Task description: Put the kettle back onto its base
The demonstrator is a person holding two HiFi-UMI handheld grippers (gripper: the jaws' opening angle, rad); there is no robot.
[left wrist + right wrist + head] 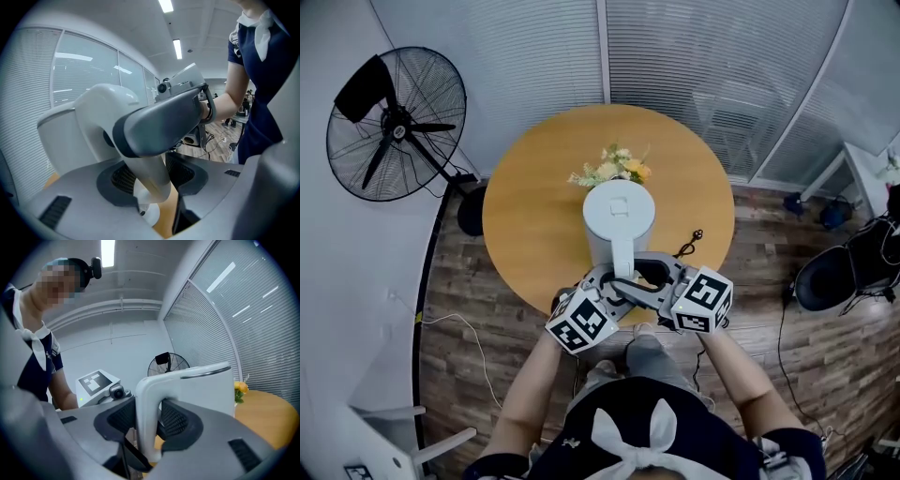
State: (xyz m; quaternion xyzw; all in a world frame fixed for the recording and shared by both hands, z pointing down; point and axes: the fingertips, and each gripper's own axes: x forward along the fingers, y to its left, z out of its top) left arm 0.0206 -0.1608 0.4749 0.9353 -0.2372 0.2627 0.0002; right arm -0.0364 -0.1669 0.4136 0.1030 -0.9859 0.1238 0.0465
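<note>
Kettle (619, 217): white, upright, lid on. It's over the round wood surface (530, 220), toward the near edge and just in front of the flowers (614, 169). Its own body hides the underside in head view, so can't tell what the bottom sits on or whether it's touching down.

Handle (623, 267) faces the person, and both claws are on it from opposite sides.

Left claw (607, 283): comes in from the lower left. In left gripper view (152, 180) the jaws are clamped on the lower handle, which sits between the ribbed black pads (124, 177). The right claw's grey finger crosses the frame above that, w/ its marker cube and the person's hand behind.

Right claw (639, 279): comes in from the right. In right gripper view (146, 427) the jaws are closed on the handle's vertical run, w/ pads (174, 420) tight on both sides. The kettle body and lid rim fill the right of that frame, and the left claw's marker cube shows just behind the handle.

Other stuff:
- Black cable (689, 246) lies on the surface right of the kettle, not touching it.
- Floor fan (394, 122) stands off the surface to the left, well apart. It also shows behind the kettle in right gripper view.
- Flooring is wood plank, w/ glass walls and blinds behind.
</note>
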